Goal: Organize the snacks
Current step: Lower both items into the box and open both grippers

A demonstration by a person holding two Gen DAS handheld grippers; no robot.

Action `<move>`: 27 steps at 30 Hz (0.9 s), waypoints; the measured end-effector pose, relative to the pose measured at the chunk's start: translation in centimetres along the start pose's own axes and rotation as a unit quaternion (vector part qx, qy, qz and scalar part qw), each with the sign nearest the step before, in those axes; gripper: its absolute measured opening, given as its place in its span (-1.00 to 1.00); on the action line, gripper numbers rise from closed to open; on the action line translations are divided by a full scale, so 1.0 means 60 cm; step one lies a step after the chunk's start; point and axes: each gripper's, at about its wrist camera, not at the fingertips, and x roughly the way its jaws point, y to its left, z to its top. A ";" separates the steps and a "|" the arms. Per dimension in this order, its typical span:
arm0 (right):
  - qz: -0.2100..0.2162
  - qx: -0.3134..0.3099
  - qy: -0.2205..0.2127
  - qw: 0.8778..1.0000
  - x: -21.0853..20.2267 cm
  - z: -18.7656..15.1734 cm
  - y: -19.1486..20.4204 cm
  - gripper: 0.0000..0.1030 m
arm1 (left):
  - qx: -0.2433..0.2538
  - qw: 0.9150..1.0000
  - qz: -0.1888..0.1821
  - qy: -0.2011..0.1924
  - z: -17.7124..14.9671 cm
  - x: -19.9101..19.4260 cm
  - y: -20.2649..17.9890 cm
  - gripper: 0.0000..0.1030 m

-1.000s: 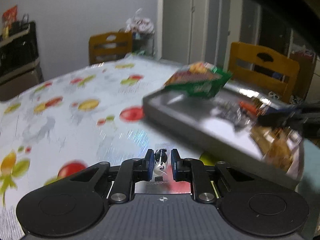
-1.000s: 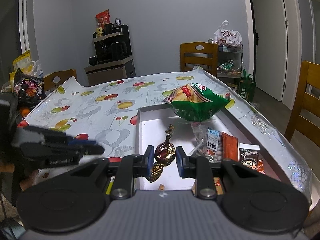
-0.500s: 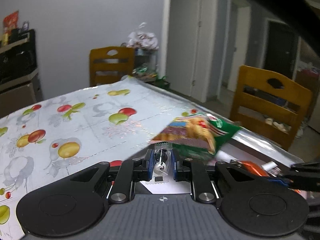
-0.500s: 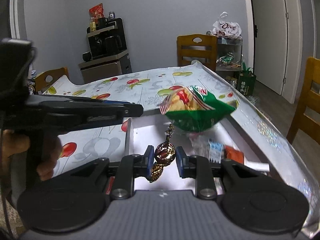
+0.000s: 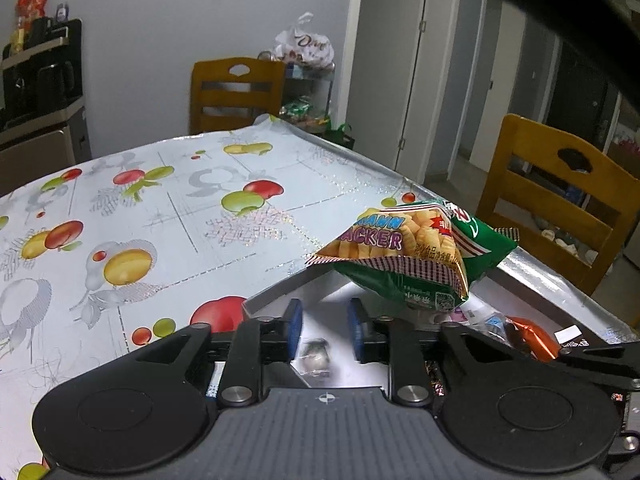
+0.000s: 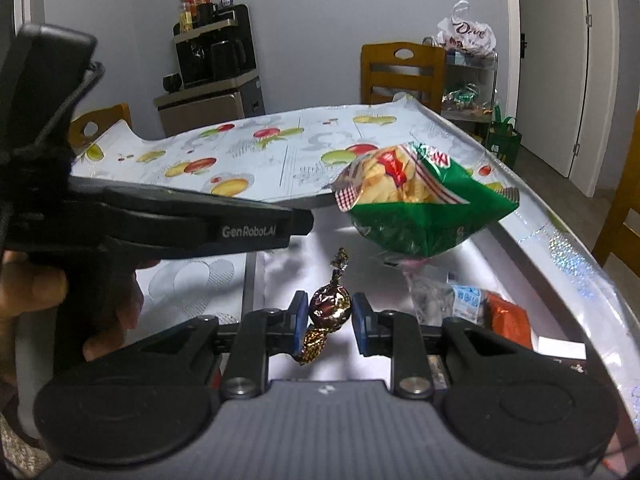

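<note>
Left fingers (image 5: 294,326) parted above the tray (image 5: 276,295), small sweet (image 5: 316,357) let go inside; right gripper (image 6: 326,316) pinching a foil candy (image 6: 329,307), ready for dropping there.

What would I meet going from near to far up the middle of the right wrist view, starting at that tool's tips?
Right tool gripping the foil-wrapped candy, then the tray's white floor, the green prawn cracker bag, the fruit-print tablecloth, and the wooden chair by the far wall.
</note>
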 end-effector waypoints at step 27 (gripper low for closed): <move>0.002 0.002 -0.018 1.000 -0.006 0.029 0.025 0.17 | -0.020 0.999 0.014 -0.037 -0.032 -0.119 0.060 0.17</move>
